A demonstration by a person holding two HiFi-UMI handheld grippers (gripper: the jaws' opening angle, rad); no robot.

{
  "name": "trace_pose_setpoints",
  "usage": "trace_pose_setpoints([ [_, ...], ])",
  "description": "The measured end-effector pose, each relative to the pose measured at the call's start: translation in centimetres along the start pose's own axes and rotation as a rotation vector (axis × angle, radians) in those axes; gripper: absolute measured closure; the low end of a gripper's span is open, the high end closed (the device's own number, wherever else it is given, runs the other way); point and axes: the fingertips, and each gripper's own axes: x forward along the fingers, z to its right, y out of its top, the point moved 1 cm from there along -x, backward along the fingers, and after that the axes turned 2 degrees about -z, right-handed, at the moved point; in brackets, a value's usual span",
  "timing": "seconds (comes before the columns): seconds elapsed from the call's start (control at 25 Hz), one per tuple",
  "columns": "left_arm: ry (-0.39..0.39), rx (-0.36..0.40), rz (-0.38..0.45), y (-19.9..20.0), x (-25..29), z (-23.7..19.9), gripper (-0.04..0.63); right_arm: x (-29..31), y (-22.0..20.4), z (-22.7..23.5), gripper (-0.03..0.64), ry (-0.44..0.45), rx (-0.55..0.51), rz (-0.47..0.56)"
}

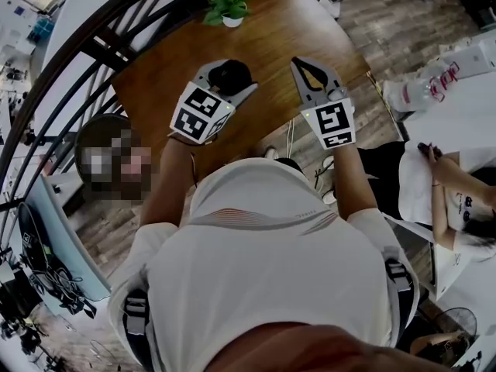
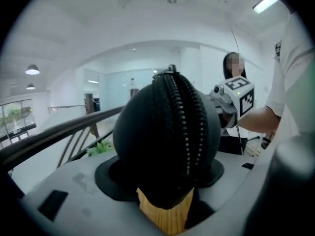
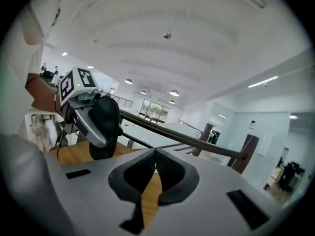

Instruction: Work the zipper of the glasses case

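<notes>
Left claw [image 1: 229, 80] is clamped wide on the glasses case [image 2: 167, 141], pads either side, holding it above the table [image 1: 263, 37]. Right claw [image 1: 298, 63] is pinched fully together w/ nothing btwn the pads. It sits abt level w/ the case, off to its right, w/ a clear gap btwn them. On my left gripper view the zipper [image 2: 184, 127] runs straight up the case, w/ what looks like the pull [image 2: 171, 71] at the top end. On the right gripper view the case sits to the left, long axis abt upright. So the right claw is the free one: prob needs to open a bit, swing left & come in at that top end.
</notes>
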Motion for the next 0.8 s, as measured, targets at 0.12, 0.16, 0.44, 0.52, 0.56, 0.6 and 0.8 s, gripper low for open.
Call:
trace_pose_setpoints([
  [0.12,0.153,-0.059,0.163,2.4,-2.9,-2.6,0.324,-0.6,-1.1,2.3,0.565,-0.059,0.146,0.002],
  [0.16,0.203,-0.075,0.214,3.0,-4.0,-3.5,0.324,-0.7,-1.5,2.9,0.566,-0.075,0.194,0.004],
  [0.44,0.407,-0.182,0.405,3.0,-9.2,-6.4,0.324,-1.9,-2.9,4.9,0.566,-0.164,0.331,0.015],
  [0.52,0.414,-0.202,0.409,2.8,-9.4,-6.5,0.324,-2.0,-2.6,5.0,0.566,-0.171,0.335,0.026],
  [0.56,0.413,-0.206,0.409,2.7,-9.4,-6.4,0.324,-2.0,-2.4,5.0,0.566,-0.172,0.335,0.03],
  [0.6,0.412,-0.206,0.41,2.7,-9.3,-6.3,0.324,-2.0,-2.3,5.0,0.566,-0.171,0.334,0.034],
  [0.8,0.41,-0.197,0.426,3.2,-9.4,-6.0,0.324,-1.8,-1.9,4.9,0.566,-0.167,0.347,0.052],
])
